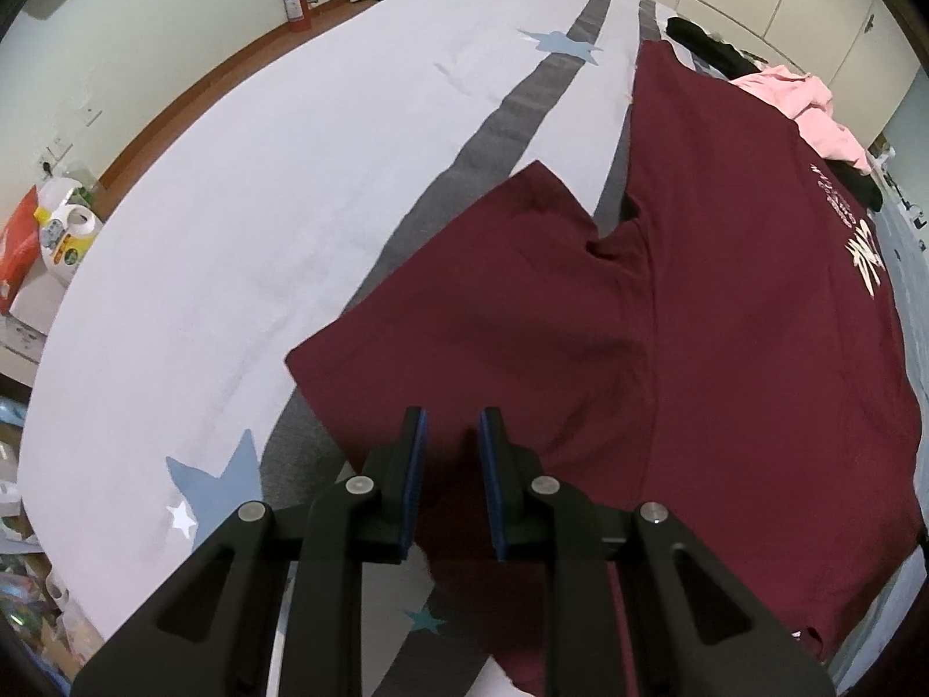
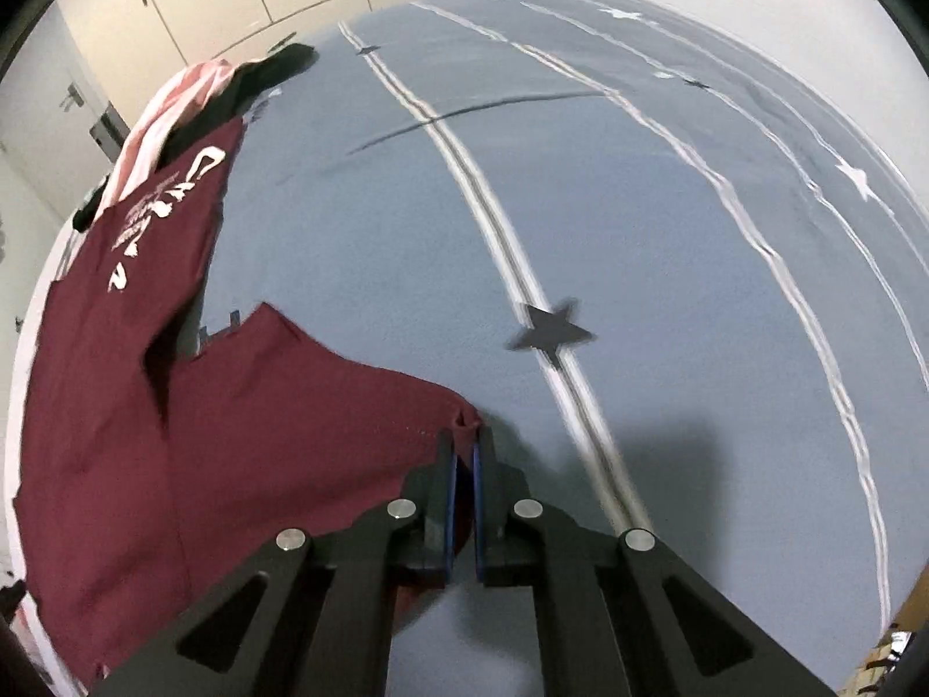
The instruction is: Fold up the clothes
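- The maroon T-shirt (image 1: 726, 302) is spread on the bed (image 1: 261, 221), its white print toward the far right, with a pink garment (image 1: 807, 110) and a black garment (image 1: 714, 46) lying beyond it.
- The left gripper (image 1: 452, 435) is pointed steeply down over the near sleeve; its jaws are set narrow, with maroon cloth seen between the blue pads, though whether it is pinched cannot be told.
- The right gripper (image 2: 464, 453) is likewise angled steeply down over the blue-grey bedcover (image 2: 638, 232); its jaws are closed on the edge of the shirt's other sleeve.
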Demonstrator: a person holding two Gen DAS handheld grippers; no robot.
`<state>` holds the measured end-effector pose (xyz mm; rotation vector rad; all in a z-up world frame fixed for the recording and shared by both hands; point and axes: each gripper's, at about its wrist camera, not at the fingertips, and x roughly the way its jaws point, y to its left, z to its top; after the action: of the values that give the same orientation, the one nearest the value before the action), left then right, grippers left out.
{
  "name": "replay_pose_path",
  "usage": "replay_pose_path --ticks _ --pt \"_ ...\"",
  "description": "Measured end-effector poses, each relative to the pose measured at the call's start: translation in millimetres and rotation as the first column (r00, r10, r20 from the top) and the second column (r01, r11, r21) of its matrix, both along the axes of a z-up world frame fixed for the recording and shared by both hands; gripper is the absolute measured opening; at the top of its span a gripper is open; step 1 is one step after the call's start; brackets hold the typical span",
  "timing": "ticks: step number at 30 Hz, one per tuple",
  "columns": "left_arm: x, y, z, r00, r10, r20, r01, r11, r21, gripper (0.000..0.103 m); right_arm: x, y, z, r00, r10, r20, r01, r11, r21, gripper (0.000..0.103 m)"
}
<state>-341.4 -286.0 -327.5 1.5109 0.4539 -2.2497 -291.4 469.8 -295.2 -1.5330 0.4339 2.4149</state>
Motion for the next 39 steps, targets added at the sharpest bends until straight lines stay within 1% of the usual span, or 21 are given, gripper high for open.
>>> replay_pose_path --ticks 3,6,8,11,12,13,14,15,18,22,24,26,28,29,30,31,32,33,35,37,39 --pt "2 -3 1 1.000 0.024 0.008 -0.024 1.000 -0.014 0.015 18 8 -11 0.999 0.019 0.038 -0.019 1.000 -0.013 0.004" --pt "1 -6 1 0.999 0.048 0.012 -0.047 0.998 -0.031 0.018 13 11 -30 0.997 -0.003 0.073 0.006 0.999 -0.045 0.006" --pt "0 -16 3 0.998 0.064 0.011 -0.063 0.997 -0.039 0.022 12 14 -37 0.995 -0.034 0.092 0.039 0.998 -0.054 0.015" --pt "8 -26 5 0.996 0.092 0.006 -0.092 0.996 -0.019 0.035 20 19 -31 0.992 -0.098 0.080 0.100 0.995 -0.015 0.020" --pt "12 -28 9 0.995 0.100 -0.001 -0.100 0.995 -0.014 0.043 26 22 -27 0.991 -0.115 0.066 0.117 0.993 -0.022 0.021" --pt "16 -30 10 0.995 0.102 -0.012 -0.102 0.995 -0.012 0.051 33 24 -22 0.990 -0.133 0.050 0.135 0.990 -0.036 0.026" --pt "19 -32 12 0.994 0.105 -0.024 -0.105 0.994 -0.010 0.054 40 26 -19 0.988 -0.148 0.037 0.150 0.987 -0.061 0.033" --pt "22 -33 11 0.994 0.110 -0.024 -0.110 0.994 -0.004 0.058 47 25 -19 0.988 -0.153 0.029 0.155 0.984 -0.093 0.035" --pt "33 -38 7 0.991 0.134 -0.027 -0.133 0.991 0.026 0.059 58 8 -23 0.993 -0.116 0.039 0.120 0.981 -0.154 0.036" --pt "43 -43 -13 0.981 0.188 -0.049 -0.179 0.974 0.136 0.059 52 -32 -47 0.996 -0.015 0.092 0.033 0.980 -0.198 0.036" --pt "38 -45 -17 0.981 0.188 -0.052 -0.179 0.974 0.139 0.059 42 -46 -58 0.994 -0.008 0.111 0.031 0.978 -0.208 0.038" --pt "29 -47 -23 0.982 0.181 -0.047 -0.175 0.978 0.112 0.059 39 -56 -60 0.994 -0.018 0.107 0.037 0.984 -0.175 0.042" --pt "20 -49 -32 0.984 0.176 -0.036 -0.171 0.980 0.099 0.059 37 -59 -60 0.994 -0.025 0.108 0.042 0.987 -0.158 0.042" --pt "14 -50 -38 0.984 0.174 -0.029 -0.170 0.980 0.101 0.059 37 -60 -60 0.994 -0.030 0.107 0.046 0.987 -0.152 0.038" --pt "15 -50 -40 0.986 0.166 -0.021 -0.163 0.981 0.106 0.054 38 -60 -60 0.994 -0.033 0.103 0.048 0.987 -0.151 0.032" --pt "15 -49 -43 0.987 0.157 -0.012 -0.155 0.982 0.111 0.028 37 -60 -61 0.994 -0.039 0.101 0.055 0.986 -0.158 0.013" --pt "13 -46 -43 0.991 0.136 0.002 -0.136 0.987 0.084 0.015 37 -57 -62 0.994 -0.050 0.102 0.068 0.981 -0.184 0.002" --pt "12 -43 -40 0.993 0.115 0.000 -0.115 0.991 0.072 0.001 39 -55 -61 0.993 -0.060 0.102 0.079 0.977 -0.198 0.002" --pt "13 -39 -34 0.996 0.088 -0.008 -0.088 0.995 0.054 0.001 41 -53 -56 0.993 -0.068 0.100 0.086 0.978 -0.191 0.002" --pt "20 -41 -24 0.995 0.097 -0.019 -0.096 0.995 0.031 0.001 46 -56 -46 0.994 -0.058 0.091 0.072 0.986 -0.152 0.002" --pt "28 -45 -12 0.994 0.103 -0.038 -0.102 0.995 0.017 0.001 55 -57 -36 0.995 -0.060 0.075 0.071 0.987 -0.148 0.002"
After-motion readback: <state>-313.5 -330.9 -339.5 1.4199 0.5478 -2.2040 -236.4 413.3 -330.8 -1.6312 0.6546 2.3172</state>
